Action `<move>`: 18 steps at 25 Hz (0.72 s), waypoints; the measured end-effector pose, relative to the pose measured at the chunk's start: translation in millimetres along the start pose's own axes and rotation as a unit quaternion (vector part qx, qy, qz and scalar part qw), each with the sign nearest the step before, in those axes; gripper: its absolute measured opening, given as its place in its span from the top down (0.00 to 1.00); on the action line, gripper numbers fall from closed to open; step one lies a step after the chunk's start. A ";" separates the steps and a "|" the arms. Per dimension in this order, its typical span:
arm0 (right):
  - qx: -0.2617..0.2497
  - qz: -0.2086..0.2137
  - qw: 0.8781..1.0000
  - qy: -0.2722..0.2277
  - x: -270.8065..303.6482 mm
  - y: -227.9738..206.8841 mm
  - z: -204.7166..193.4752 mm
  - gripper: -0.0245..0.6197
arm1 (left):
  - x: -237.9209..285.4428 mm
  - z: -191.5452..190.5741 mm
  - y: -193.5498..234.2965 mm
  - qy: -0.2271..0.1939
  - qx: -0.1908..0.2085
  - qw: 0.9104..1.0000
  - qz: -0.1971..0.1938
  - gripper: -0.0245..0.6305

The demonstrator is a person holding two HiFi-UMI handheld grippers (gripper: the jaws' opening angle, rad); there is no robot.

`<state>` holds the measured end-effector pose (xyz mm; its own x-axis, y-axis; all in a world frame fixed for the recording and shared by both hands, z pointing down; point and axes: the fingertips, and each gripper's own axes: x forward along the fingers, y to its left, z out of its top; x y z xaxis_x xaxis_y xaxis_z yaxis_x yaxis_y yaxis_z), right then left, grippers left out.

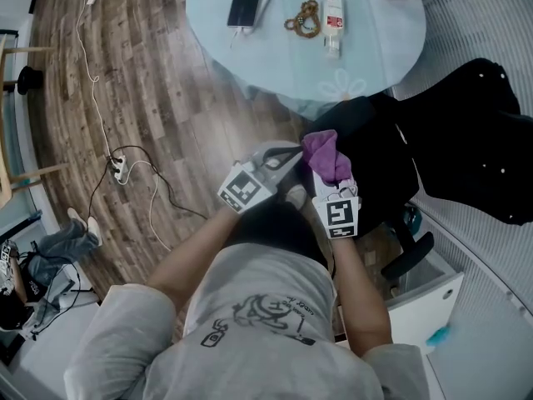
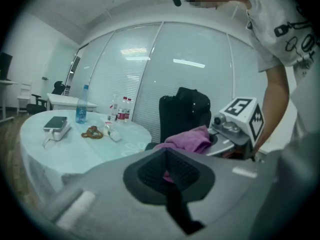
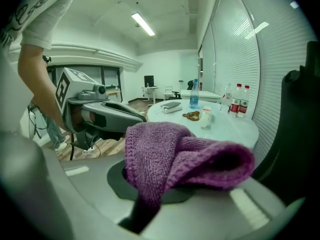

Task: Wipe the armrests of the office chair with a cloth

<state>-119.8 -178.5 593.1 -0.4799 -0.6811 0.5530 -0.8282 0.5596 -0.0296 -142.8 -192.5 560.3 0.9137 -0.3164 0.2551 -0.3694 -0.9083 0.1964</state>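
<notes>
— What is furthest left?

— The left tool. It is smooth grey plastic with dark ribbed pads, and its jaws are drawn together on nothing. In the head view its tips aim toward 2 o'clock, just beside the cloth.

— And the cloth itself?

— Purple, thick looped knit, bunched into a soft fold. In the head view its long axis runs from 11 to 5 o'clock, and the free end sticks out toward 11. It hangs over the front of the office chair, which is black and padded.

— Who has it?

— The right tool, at the cloth's 5 o'clock, is clenched on its lower end. In the right gripper view the fold flops toward 3 o'clock.

— Is it near an armrest?

— The armrest is a black curved bar at 4 o'clock of the right tool, well apart from the cloth.

— And behind them?

— At 12 o'clock stands a round, pale, glossy tabletop carrying a flat dark phone.
</notes>
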 end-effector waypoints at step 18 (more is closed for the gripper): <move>-0.016 0.026 0.999 0.028 26.2 0.3 -44.2 0.91 | 12.8 -41.2 -8.0 0.043 -0.009 0.999 -0.025 0.96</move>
<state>-119.9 -175.3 644.4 -0.5036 -0.6239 0.5976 -0.7931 0.6081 -0.0335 -135.1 -178.0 601.0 0.9133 -0.2454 0.3251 -0.3273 -0.9172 0.2272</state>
